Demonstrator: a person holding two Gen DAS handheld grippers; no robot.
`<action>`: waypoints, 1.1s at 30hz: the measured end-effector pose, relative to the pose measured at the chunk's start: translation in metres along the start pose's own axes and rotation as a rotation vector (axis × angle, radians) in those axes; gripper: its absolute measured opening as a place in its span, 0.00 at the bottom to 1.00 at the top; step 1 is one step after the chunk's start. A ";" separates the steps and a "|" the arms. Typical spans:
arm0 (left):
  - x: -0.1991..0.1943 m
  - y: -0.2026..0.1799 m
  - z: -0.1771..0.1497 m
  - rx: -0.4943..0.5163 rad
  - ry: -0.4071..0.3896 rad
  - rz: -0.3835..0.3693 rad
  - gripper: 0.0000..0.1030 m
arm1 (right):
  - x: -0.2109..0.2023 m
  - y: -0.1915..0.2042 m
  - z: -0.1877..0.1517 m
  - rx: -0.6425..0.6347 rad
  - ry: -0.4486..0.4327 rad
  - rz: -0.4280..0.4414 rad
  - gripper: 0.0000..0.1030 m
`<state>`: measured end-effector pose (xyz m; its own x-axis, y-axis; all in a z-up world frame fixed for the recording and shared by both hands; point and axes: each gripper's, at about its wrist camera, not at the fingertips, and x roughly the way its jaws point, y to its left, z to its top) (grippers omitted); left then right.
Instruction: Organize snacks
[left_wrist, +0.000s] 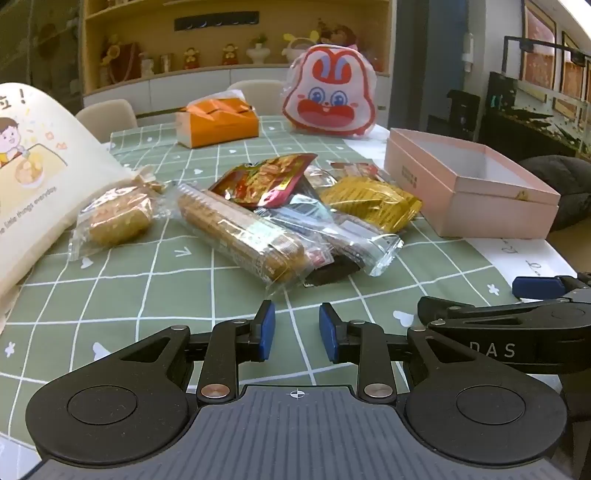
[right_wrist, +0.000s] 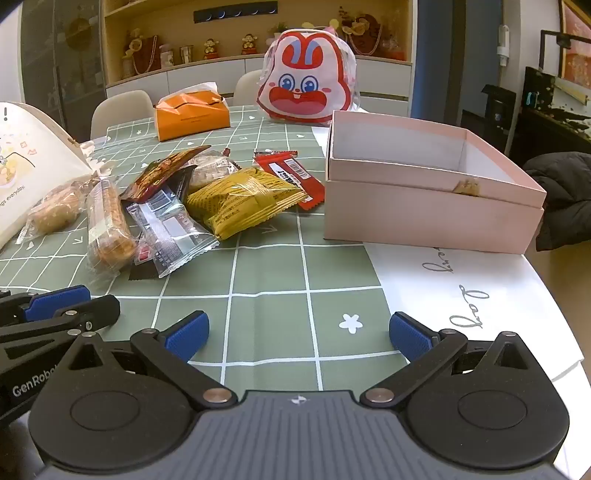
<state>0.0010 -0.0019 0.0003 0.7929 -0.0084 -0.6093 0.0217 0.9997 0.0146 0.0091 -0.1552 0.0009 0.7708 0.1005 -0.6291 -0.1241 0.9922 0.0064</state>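
My right claw (right_wrist: 299, 338) hangs wide open over bare cloth near the table's front edge, nothing between its pads. My left claw (left_wrist: 297, 332) hovers just beside it, jaws narrowed to a small gap and empty.

The snacks lie heaped mid-table, ahead of both claws. From my right claw the heap sits forward and to the left, while the pink box (right_wrist: 436, 214) stands forward and to the right, by the table's right edge, open and nearly empty.

The yellow packet (right_wrist: 243, 203) is the heap's nearest piece to the box, and I judge my right claw the better placed for it. Its long axis runs slantwise, from front left toward back right, so I would need to turn to close across its narrow width.

The biscuit sleeve (left_wrist: 240, 236) lies straight ahead of my left claw.
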 end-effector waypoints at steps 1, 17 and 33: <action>-0.001 0.005 0.000 -0.049 -0.011 -0.033 0.30 | 0.000 0.000 0.000 0.001 -0.002 0.001 1.00; -0.004 0.005 -0.001 -0.032 -0.018 -0.019 0.30 | 0.000 0.000 0.000 -0.001 0.001 -0.001 1.00; -0.004 0.007 -0.003 -0.036 -0.018 -0.031 0.30 | 0.001 0.000 0.000 -0.001 0.001 -0.001 1.00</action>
<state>-0.0044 0.0051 0.0005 0.8028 -0.0399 -0.5950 0.0249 0.9991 -0.0335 0.0097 -0.1551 0.0006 0.7702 0.0992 -0.6300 -0.1240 0.9923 0.0047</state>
